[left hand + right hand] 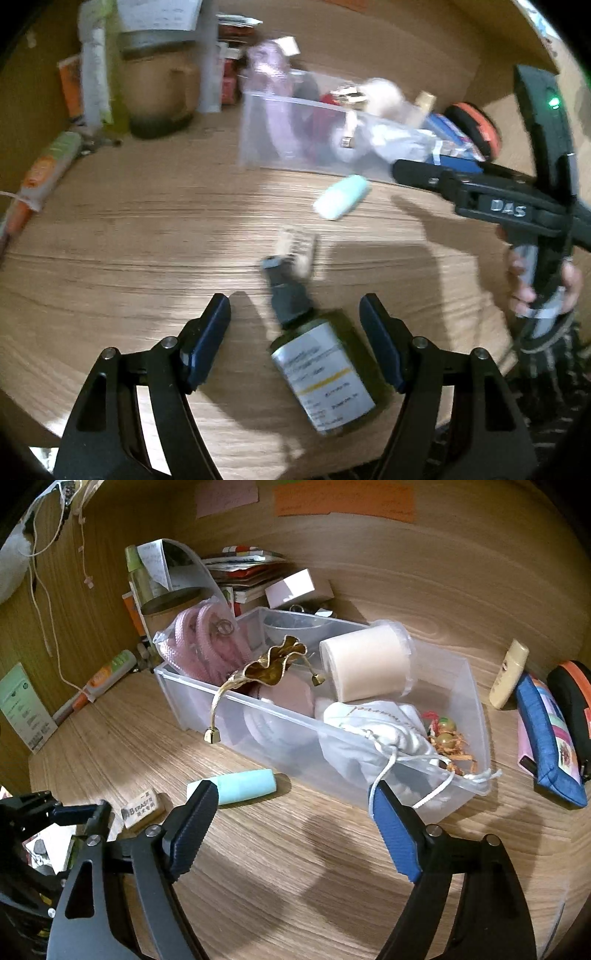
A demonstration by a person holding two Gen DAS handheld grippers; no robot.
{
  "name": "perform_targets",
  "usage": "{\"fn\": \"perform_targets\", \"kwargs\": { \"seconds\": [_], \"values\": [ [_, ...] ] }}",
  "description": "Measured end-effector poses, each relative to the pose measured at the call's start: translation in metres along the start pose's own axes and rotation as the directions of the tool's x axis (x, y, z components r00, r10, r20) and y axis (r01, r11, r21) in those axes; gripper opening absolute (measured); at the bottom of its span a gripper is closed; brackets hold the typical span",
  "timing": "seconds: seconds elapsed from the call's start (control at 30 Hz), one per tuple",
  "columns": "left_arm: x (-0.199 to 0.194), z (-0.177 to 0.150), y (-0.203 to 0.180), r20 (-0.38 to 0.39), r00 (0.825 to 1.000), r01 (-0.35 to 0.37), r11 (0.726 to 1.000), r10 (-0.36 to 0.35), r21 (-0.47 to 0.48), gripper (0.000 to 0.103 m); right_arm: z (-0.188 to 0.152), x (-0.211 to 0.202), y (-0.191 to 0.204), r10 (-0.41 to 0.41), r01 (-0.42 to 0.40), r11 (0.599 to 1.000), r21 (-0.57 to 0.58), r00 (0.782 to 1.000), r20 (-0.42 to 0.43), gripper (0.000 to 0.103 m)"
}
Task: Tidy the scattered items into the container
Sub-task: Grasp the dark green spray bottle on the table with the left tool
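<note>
A dark green pump bottle point(321, 373) with a white label lies on the wooden desk between the fingers of my left gripper point(294, 300), which is open; the pads stand clear of it. Beyond it lie an eraser point(299, 251) and a mint-green tube point(341, 197). The clear plastic container point(258, 698) holds a pink rope, a gold clip, a cream roll and a white drawstring bag. My right gripper point(293, 790) hovers open and empty in front of the container, with the mint tube point(240, 781) just past its left fingertip. The left gripper point(55, 808) shows at lower left.
A blue pouch point(546, 738), a black-and-orange case point(576, 701) and a cream tube point(508, 675) lie right of the container. Books point(243, 572), a jar point(162, 602) and an orange-green tube point(107, 675) crowd the back left against the wooden wall.
</note>
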State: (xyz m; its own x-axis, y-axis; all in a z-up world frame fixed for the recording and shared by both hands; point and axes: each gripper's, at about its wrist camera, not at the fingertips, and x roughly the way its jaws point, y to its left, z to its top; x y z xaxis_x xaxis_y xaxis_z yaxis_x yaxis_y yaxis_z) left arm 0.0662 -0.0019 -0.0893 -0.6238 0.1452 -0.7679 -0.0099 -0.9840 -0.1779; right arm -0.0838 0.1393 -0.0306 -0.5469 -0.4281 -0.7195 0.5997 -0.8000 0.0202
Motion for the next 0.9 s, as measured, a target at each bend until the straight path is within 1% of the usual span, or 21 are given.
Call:
{"fn": "perform_targets", "kwargs": {
  "seconds": [0.13, 0.27, 0.37, 0.43, 0.5, 0.57, 0.73, 0.9],
  "values": [
    [0.005, -0.003, -0.006, 0.049, 0.994, -0.097, 0.995, 0.095, 0.035, 0.072, 0.0, 0.003, 0.004, -0.004, 0.004, 1.0, -0.006, 1.0, -0.003, 0.082],
    [0.011, -0.003, -0.012, 0.073, 0.986, -0.154, 0.985, 0.148, 0.08, 0.072, -0.001, 0.006, 0.005, -0.013, 0.013, 1.0, -0.008, 1.0, -0.006, 0.083],
    [0.012, -0.002, -0.01, 0.078, 0.987, -0.149, 0.985, 0.142, 0.084, 0.072, -0.001, 0.008, 0.004, -0.012, 0.012, 1.0, -0.004, 1.0, -0.009, 0.084],
    [0.013, -0.001, -0.006, 0.08, 0.986, -0.153, 0.985, 0.148, 0.075, 0.07, -0.001, 0.008, 0.004, -0.014, 0.014, 1.0, -0.002, 1.0, -0.009, 0.084],
    [0.012, 0.001, -0.003, 0.088, 0.984, -0.163, 0.984, 0.157, 0.066, 0.057, -0.001, 0.008, 0.003, -0.013, 0.013, 1.0, -0.003, 1.0, -0.008, 0.084],
    [0.011, 0.001, -0.002, 0.091, 0.983, -0.166, 0.984, 0.16, 0.063, 0.046, -0.001, 0.008, 0.003, -0.013, 0.013, 1.0, -0.003, 1.0, -0.006, 0.084],
    [0.011, 0.003, 0.002, 0.09, 0.984, -0.157, 0.986, 0.152, 0.05, 0.046, -0.002, 0.008, 0.003, -0.016, 0.016, 1.0, -0.006, 1.0, -0.004, 0.084],
    [0.011, 0.009, 0.009, 0.086, 0.986, -0.148, 0.989, 0.146, 0.017, 0.046, -0.003, 0.007, 0.003, -0.016, 0.016, 1.0, -0.006, 1.0, -0.001, 0.084]
  ]
}}
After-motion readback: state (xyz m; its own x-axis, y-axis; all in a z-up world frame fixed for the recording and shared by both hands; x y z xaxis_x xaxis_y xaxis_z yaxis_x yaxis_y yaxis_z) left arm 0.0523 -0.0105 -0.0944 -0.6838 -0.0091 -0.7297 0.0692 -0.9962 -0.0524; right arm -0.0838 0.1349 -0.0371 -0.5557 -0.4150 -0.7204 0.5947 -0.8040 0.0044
